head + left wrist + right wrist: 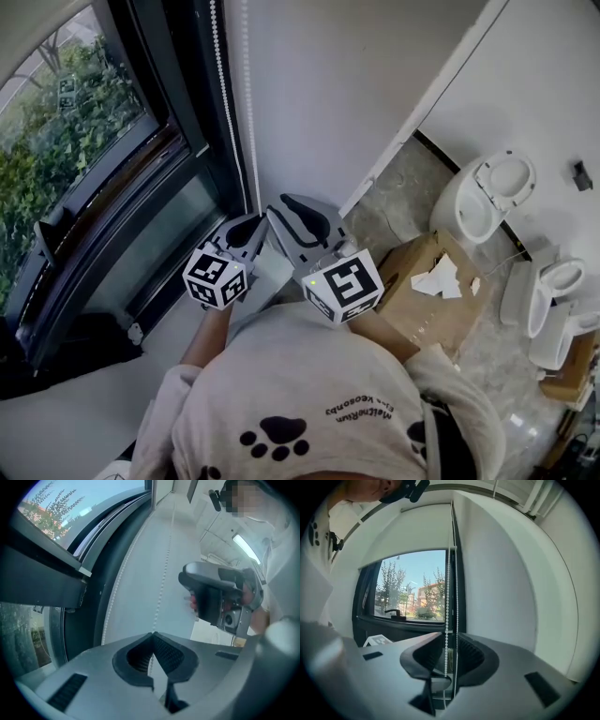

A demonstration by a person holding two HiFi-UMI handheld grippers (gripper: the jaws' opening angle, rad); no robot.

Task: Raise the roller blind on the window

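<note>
The white roller blind [405, 536] covers the top part of the window [412, 592]; trees and sky show below it. Its bead chain [248, 103] hangs in two strands down the wall beside the dark frame. My left gripper [152, 637] is shut on one strand [161, 585], which runs straight into its closed tips; the other strand [116, 590] hangs free near the frame. My right gripper [449, 641] is open, and the chain [448, 588] hangs in the gap without touching the pads. In the head view the left gripper [251, 227] and right gripper [286, 217] sit side by side at the chain.
A dark window frame and sill [141, 244] lie to the left. A cardboard box [422, 286] stands on the floor behind the right hand. A white toilet [487, 192] and further white fixtures [553, 291] stand at the right. The right gripper's body [220, 597] shows close beside the left one.
</note>
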